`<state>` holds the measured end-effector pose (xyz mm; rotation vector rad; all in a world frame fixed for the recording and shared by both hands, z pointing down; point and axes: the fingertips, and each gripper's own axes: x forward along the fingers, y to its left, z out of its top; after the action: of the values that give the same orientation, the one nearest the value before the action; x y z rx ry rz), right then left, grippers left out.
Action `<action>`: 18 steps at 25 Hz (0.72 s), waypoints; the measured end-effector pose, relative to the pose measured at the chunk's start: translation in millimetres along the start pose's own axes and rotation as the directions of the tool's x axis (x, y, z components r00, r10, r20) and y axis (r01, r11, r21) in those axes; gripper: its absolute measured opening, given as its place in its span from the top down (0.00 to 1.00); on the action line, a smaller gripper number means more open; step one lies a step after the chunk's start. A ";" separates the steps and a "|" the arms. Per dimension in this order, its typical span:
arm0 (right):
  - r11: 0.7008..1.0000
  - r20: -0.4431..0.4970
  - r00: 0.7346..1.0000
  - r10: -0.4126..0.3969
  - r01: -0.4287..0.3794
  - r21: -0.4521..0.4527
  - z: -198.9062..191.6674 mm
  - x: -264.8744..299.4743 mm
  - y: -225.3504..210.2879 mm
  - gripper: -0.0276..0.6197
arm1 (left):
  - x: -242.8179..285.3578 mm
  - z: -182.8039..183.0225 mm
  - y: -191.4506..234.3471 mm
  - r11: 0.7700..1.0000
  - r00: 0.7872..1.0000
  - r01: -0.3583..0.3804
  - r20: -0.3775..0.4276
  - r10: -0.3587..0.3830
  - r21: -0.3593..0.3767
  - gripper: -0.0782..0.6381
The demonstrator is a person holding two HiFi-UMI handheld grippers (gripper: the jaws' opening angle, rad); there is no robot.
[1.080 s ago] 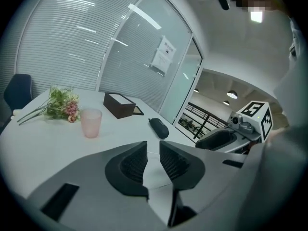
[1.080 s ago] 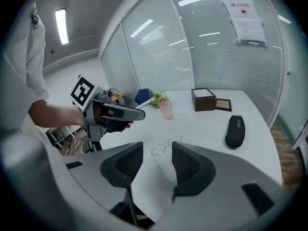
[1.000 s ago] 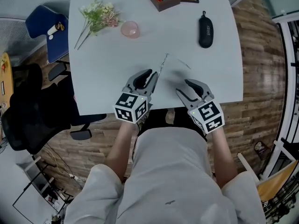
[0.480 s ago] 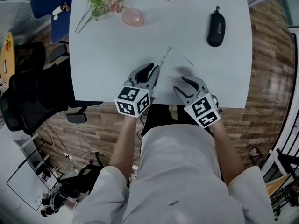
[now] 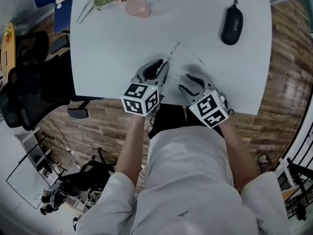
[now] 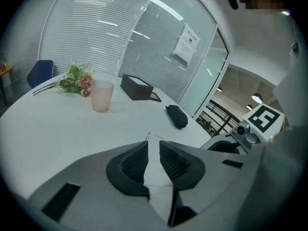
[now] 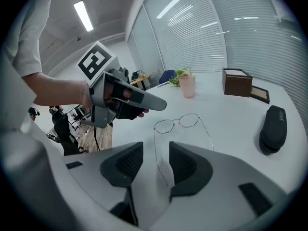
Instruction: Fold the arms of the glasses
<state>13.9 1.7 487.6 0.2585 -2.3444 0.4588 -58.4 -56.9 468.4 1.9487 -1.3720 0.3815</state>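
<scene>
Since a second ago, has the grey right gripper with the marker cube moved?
Yes. The right gripper has come forward over the near edge of the white table, closer to the wire-framed glasses.

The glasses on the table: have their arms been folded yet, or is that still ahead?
Nothing looks done yet: the glasses lie on the table with both arms spread open. In hand: the right gripper has its open jaws either side of one arm, not clamped on it; the left gripper hovers open beside the frame. Left: folding both arms.
</scene>
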 end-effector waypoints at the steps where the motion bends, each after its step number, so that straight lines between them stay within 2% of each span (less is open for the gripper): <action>1: 1.000 -0.004 1.000 -0.001 0.001 0.006 -1.4 1.6 -0.9 0.69 | 3.3 -0.7 0.8 1.000 1.000 0.004 -0.011 -0.004 0.006 0.77; 8: 0.998 -0.028 0.999 -0.039 0.040 0.039 -3.6 9.4 -4.5 0.69 | 20.3 -2.3 9.6 0.998 0.996 0.046 -0.083 -0.042 0.050 0.77; 18: 0.989 -0.045 0.993 -0.109 0.113 0.098 -9.5 16.5 -7.9 0.69 | 38.8 -23.4 12.9 0.982 0.983 0.102 -0.170 -0.075 0.158 0.78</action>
<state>10.3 -2.6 507.5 0.4218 -2.2579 0.5228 -51.2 -70.0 513.1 2.0552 -1.1754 0.6165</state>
